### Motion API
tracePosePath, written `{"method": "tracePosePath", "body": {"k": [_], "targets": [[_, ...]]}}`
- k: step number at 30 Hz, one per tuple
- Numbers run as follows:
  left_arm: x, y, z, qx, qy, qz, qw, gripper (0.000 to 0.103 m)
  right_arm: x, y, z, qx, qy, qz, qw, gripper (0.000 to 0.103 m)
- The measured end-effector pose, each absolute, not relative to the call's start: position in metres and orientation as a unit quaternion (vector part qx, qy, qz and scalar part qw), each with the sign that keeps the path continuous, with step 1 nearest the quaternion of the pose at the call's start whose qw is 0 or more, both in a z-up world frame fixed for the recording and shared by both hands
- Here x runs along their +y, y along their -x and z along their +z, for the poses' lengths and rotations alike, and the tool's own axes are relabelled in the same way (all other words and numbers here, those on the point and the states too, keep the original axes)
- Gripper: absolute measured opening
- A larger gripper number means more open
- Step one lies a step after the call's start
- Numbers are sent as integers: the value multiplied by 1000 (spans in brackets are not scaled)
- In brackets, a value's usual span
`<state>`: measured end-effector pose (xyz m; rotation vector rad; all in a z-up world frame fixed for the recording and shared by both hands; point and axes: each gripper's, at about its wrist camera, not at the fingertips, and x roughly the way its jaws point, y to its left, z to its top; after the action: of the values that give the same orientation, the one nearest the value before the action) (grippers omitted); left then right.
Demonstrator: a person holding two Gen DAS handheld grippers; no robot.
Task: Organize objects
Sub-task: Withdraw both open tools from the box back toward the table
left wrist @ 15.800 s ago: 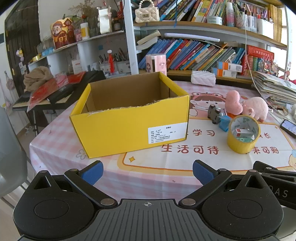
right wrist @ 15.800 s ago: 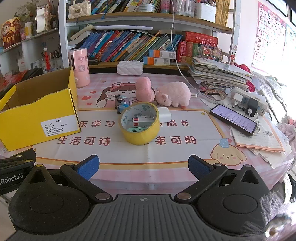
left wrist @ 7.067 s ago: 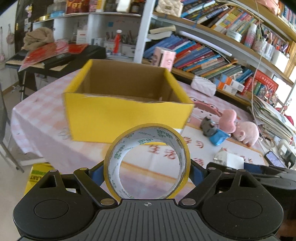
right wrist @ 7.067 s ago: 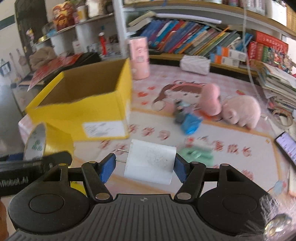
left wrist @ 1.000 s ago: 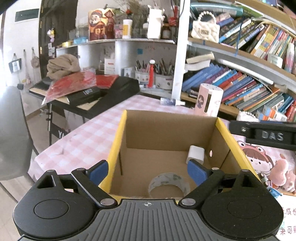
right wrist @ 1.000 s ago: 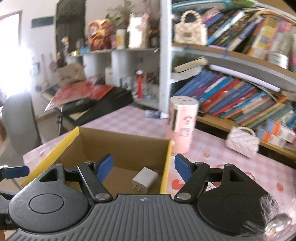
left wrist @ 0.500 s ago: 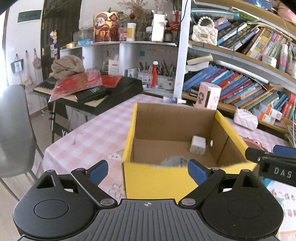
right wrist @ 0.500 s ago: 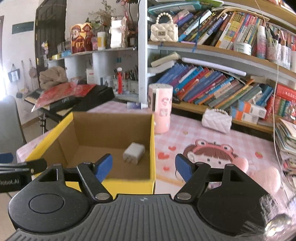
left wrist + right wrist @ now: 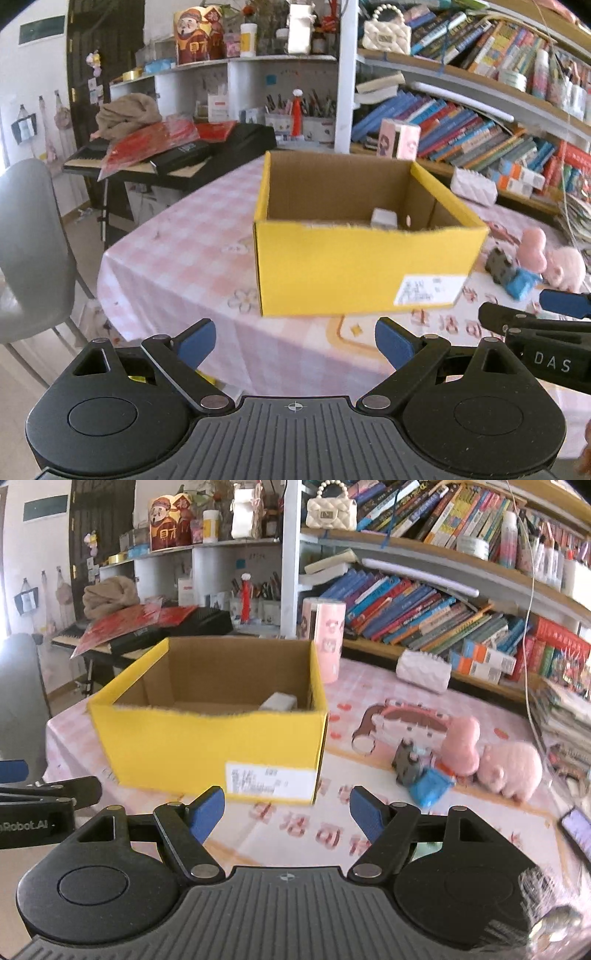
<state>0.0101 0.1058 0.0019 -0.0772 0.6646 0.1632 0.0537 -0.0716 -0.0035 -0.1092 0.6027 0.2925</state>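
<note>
On the far left of the left wrist view a grey chair (image 9: 26, 251) stands beside the counter (image 9: 177, 258), whose pink checked cloth runs under the yellow box (image 9: 354, 273); a second ago both tools hung right over that box and looked down at a tape roll and a white charger on its floor, and now both have drawn back and sunk low, so that the box's front wall hides the roll and only the top of the white charger (image 9: 384, 218) shows above the torn edge; the left tool (image 9: 295, 338) has its blue pads well apart with nothing between them, and the right tool (image 9: 287, 810) likewise stands parted and empty; by my reckoning two items are stowed and both hands are free for the next pick; further right, still out on the counter and well clear of the box, lie a small dark toy (image 9: 406, 764) touching a blue piece (image 9: 430, 788), then a pink heart-shaped plush (image 9: 460, 746) and a pink pig plush (image 9: 511, 770) side by side, with a phone (image 9: 576, 830) at the right edge; behind, a dark keyboard (image 9: 221, 147) under red paper sits at the left, and crowded bookshelves (image 9: 424, 605) fill the right.
</note>
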Motion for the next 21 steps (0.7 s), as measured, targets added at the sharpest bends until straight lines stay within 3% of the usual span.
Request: {"method": "tracePosePath", "body": {"k": [21], "targets": [[70,30,-18,371,3,-5,929,95,-105,7,-27,359,33,68,930,73]]}}
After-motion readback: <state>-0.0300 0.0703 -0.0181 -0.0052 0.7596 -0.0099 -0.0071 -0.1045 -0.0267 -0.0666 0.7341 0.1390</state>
